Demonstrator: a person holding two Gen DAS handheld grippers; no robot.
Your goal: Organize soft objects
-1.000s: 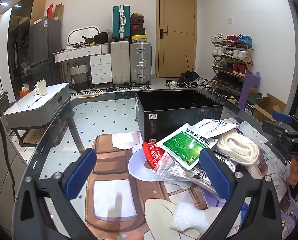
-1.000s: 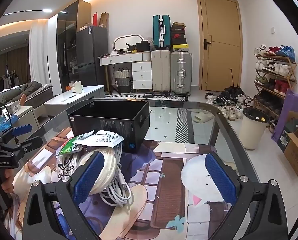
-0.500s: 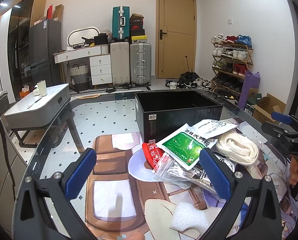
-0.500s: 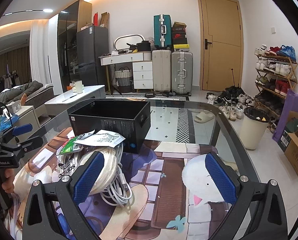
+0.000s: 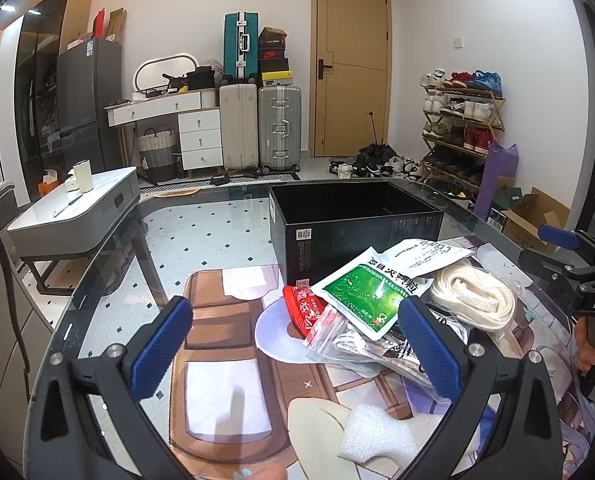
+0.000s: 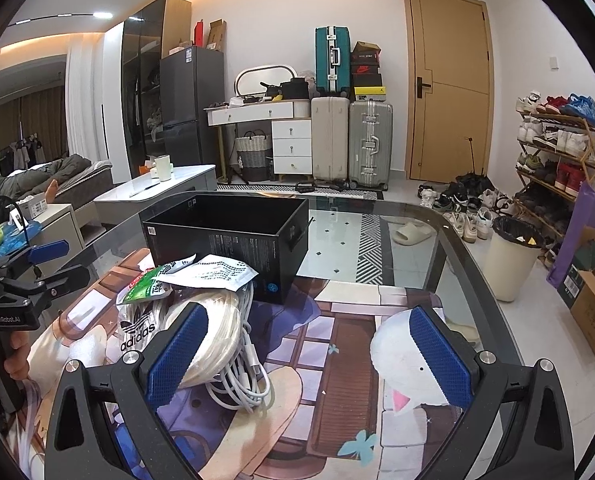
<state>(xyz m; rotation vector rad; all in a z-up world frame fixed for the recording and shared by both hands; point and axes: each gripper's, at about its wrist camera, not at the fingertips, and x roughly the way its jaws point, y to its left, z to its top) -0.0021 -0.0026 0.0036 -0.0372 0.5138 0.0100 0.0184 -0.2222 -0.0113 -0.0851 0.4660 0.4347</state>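
A pile of soft things lies on the glass table in front of an open black box (image 5: 353,220) (image 6: 233,240). In it are a green and white packet (image 5: 361,296) (image 6: 147,286), a red packet (image 5: 303,310), a clear zip bag (image 5: 353,344), a cream rope bundle (image 5: 477,300) (image 6: 221,328), a white cable (image 6: 241,376) and an adidas bag (image 6: 137,332). A white foam piece (image 5: 381,436) lies nearer. My left gripper (image 5: 293,352) is open, short of the pile. My right gripper (image 6: 305,356) is open too, its left finger over the rope bundle.
The table (image 6: 357,240) carries a printed cartoon mat (image 5: 225,360). Beyond it stand a low grey table (image 5: 73,208), suitcases (image 5: 257,128), a shoe rack (image 6: 557,152) and a bin (image 6: 509,256). A hand (image 6: 1,356) holds the other gripper at each view's edge.
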